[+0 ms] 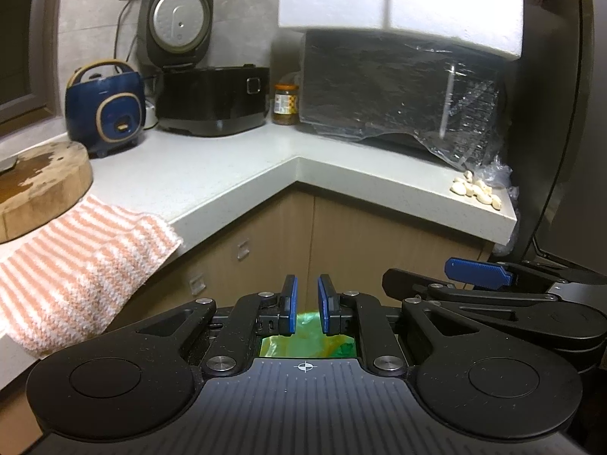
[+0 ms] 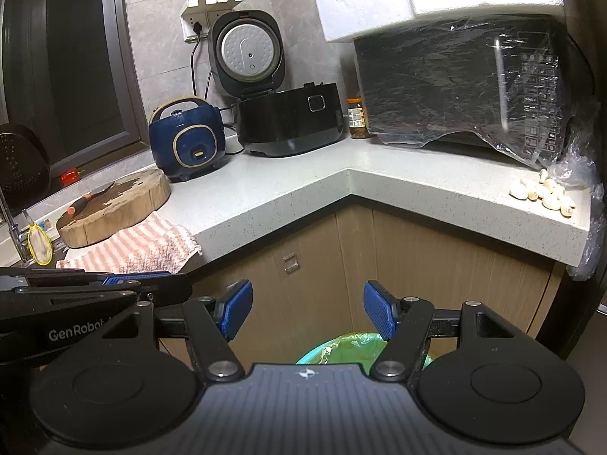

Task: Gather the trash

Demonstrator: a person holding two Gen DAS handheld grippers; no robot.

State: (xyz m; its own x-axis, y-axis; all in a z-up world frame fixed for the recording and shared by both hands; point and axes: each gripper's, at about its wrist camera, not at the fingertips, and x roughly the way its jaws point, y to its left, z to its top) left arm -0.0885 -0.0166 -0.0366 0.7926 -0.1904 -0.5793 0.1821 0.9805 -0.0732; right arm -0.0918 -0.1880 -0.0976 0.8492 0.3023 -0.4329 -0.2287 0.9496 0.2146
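A bin with a green plastic liner (image 2: 347,345) stands on the floor below both grippers, in front of the corner cabinet; a patch of the green liner (image 1: 307,341) shows under my left gripper. My left gripper (image 1: 307,284) is shut down to a narrow slit, with nothing between its blue pads. My right gripper (image 2: 307,297) hangs open and empty above the bin. A heap of garlic cloves (image 2: 542,193) lies at the right end of the counter, next to crumpled clear plastic (image 2: 576,170). Both grippers hover in front of the counter, well short of the garlic cloves (image 1: 476,191).
The L-shaped white counter (image 2: 288,185) carries a round wooden chopping block (image 2: 117,204) with a knife, a striped orange cloth (image 2: 140,246), a blue cooker (image 2: 187,140), an open black rice cooker (image 2: 292,121), a jar (image 2: 357,117) and a plastic-wrapped black oven (image 2: 463,87) under white foam.
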